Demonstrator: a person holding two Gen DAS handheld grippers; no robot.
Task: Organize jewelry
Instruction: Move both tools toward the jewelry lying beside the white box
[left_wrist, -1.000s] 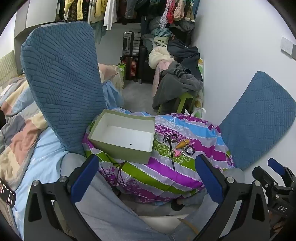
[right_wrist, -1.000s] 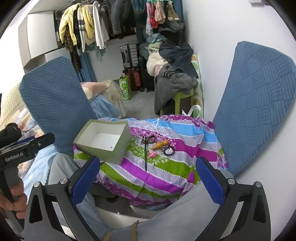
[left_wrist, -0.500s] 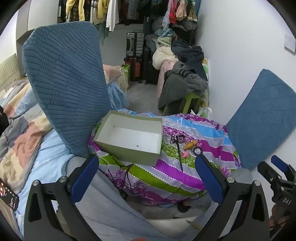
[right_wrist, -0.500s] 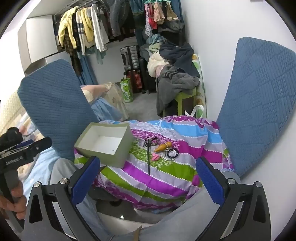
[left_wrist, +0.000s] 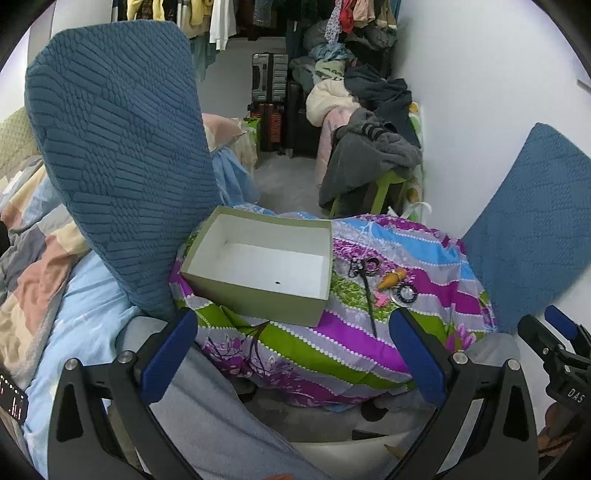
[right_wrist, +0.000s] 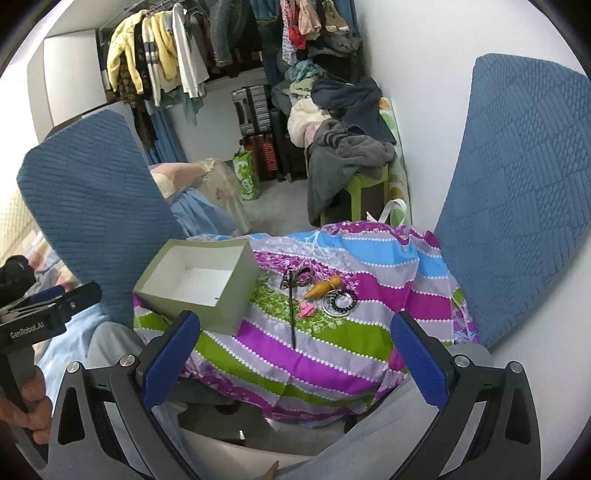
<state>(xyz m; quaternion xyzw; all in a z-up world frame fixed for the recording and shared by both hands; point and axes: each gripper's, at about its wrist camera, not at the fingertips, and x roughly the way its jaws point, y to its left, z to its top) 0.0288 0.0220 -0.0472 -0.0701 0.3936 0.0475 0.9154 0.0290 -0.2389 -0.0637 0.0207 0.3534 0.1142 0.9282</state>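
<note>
- Two big blue quilted cushions (left_wrist: 122, 155) flank everything, one on each side — the right one (right_wrist: 517, 192) fills way more of the right wrist view than the left wrist view.
- Between them sits a striped cloth (left_wrist: 369, 332) in purple, green, blue and grey, draped over a rounded surface. All the task stuff is on it.
- One container: an olive-green box (left_wrist: 258, 266) with a white inside, lid off, on the left part of the cloth. It's basically empty, just one tiny dark speck on the floor near the front wall; can't tell what that is.
- The jewelry pile (right_wrist: 317, 291) lies just right of the box, on the cloth, not in it. I count one long thin dark stick (right_wrist: 292, 317), one orange cone-shaped piece (right_wrist: 323, 288), one small pink bit (right_wrist: 306, 311), one dark coiled ring (right_wrist: 340, 303) and a dark tangled bunch (right_wrist: 297, 276) at the stick's top end — too small to sort out further.
- Left gripper (left_wrist: 291, 350): blue pads spread wide, nothing between them, hovering short of the cloth's near edge.
- Right gripper (right_wrist: 295, 354): same deal, wide apart and holding nothing.
- Only the right wrist view shows the hand (right_wrist: 26, 402) gripping the left tool's handle, plus the full clothes rail (right_wrist: 159, 55). The left wrist view catches the patchwork blanket (left_wrist: 33, 258) instead.
</note>
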